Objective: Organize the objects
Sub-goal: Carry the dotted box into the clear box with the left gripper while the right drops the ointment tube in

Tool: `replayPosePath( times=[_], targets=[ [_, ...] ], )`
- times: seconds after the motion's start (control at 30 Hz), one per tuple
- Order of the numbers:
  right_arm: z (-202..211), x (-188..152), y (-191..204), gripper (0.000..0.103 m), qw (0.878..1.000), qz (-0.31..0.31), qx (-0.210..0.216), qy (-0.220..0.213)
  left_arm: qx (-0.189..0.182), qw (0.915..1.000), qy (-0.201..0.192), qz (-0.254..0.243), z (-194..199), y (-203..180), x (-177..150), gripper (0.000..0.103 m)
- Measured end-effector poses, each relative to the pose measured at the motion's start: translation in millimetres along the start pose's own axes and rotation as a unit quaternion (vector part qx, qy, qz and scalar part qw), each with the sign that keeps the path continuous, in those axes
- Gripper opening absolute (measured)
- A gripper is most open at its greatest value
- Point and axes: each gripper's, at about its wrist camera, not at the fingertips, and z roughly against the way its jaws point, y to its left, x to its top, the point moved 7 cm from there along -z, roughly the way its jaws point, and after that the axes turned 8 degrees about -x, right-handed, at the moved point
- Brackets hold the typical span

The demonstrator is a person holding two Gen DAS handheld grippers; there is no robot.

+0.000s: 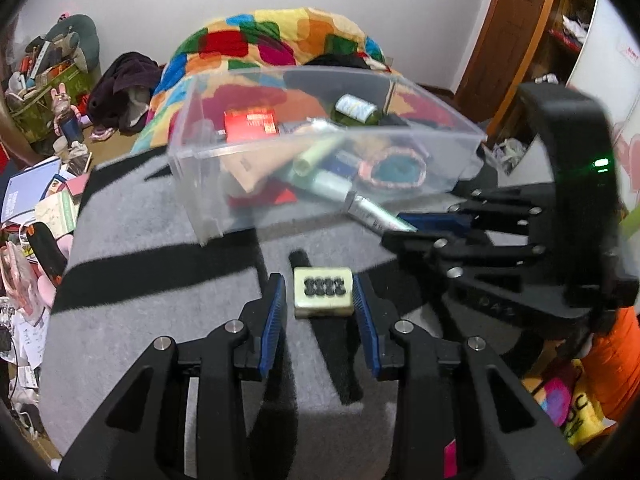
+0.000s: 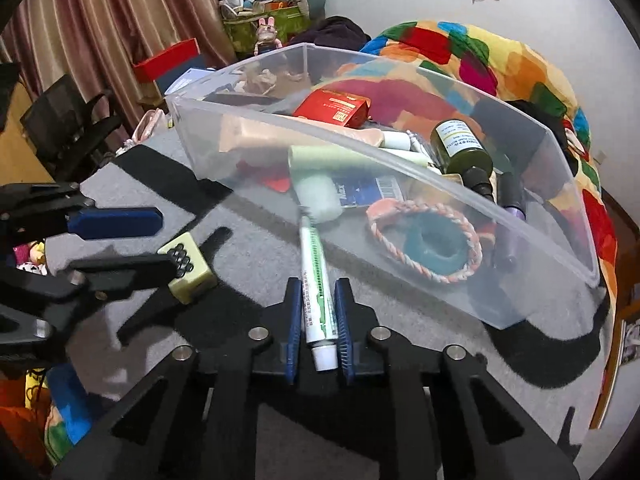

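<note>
A clear plastic bin (image 1: 192,148) (image 2: 208,152) stands on the grey-and-black mat, holding tubes, a red box (image 1: 251,122) (image 2: 334,108), a dark green bottle (image 2: 464,152) and a braided ring (image 2: 424,246). My right gripper (image 2: 318,320) (image 1: 404,228) is shut on a white-and-green tube (image 2: 316,280) (image 1: 376,216), held just in front of the bin's near wall. My left gripper (image 1: 320,304) (image 2: 168,240) is open, its blue pads on either side of a pale cube with black dots (image 1: 323,291) (image 2: 188,266) lying on the mat.
A multicoloured quilt (image 1: 280,36) (image 2: 500,56) lies behind the bin. Cluttered books, bags and toys (image 1: 44,184) lie left of the mat. A black chair (image 2: 68,120) and curtain stand at far left in the right wrist view. A wooden door (image 1: 512,28) is at the back right.
</note>
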Motion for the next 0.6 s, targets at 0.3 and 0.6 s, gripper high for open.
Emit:
replayPosePath(
  times=[0.3, 0.6],
  targets=[
    [24, -15, -4, 0.013, 0.999, -0.037, 0.014, -0.019, 0.008, 0.9999, 0.005, -0.004, -19, -3, -5, 0.042],
    [58, -2, -24, 0.013, 0.994, -0.085, 0.022, -0.067, 0.013, 0.9997, -0.017, -0.012, -9, -9, 6, 0.033]
  ],
)
